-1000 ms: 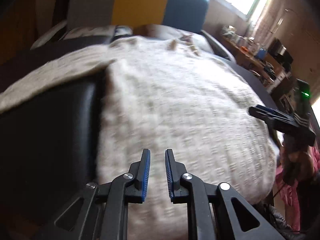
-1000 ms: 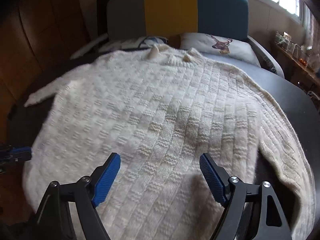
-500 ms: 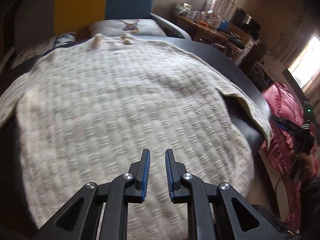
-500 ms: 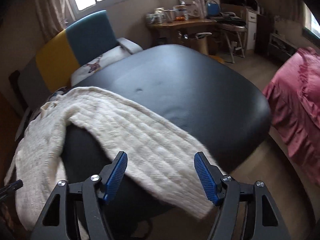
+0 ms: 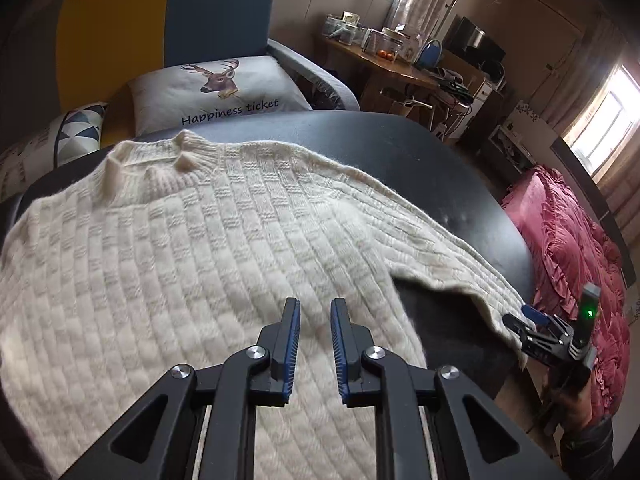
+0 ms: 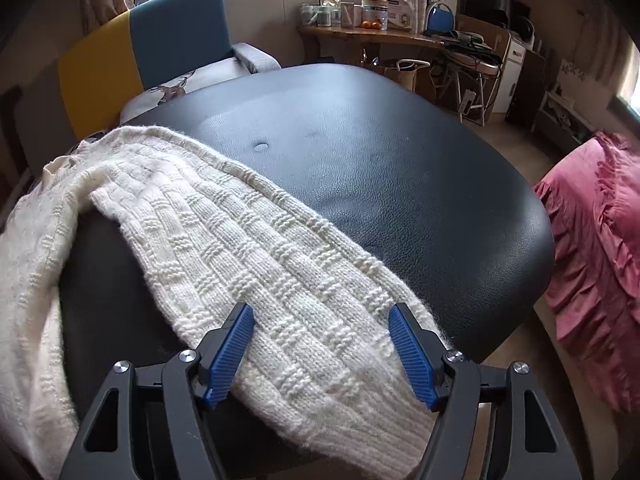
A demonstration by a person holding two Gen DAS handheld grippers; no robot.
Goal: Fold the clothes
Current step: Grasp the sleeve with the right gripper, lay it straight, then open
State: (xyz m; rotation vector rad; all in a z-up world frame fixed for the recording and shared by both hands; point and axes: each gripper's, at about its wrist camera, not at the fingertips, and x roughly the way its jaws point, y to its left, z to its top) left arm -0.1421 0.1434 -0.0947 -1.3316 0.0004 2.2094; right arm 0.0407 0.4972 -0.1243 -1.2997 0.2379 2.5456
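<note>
Your right tool (image 6: 322,354) gapes wide astride the soft, stretchy sweater (image 5: 192,264) sleeve's cuff (image 6: 352,420); pinch there, left tool (image 5: 313,344) narrowly apart, empty.

The left wrist view looks low and close across the cream sweater (image 5: 192,248) toward the sofa (image 5: 168,28) at upper left. The right wrist view sits close over the sleeve (image 6: 280,288), facing the desk (image 6: 372,34) at top. Both share sweater, black table (image 6: 400,184) and pink bedding (image 6: 592,216) at right.

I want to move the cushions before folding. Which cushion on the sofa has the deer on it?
The white cushion against the blue sofa back, printed with a deer head and "Happiness ticket". The other cushion, to its left, has a blue triangle pattern.
</note>
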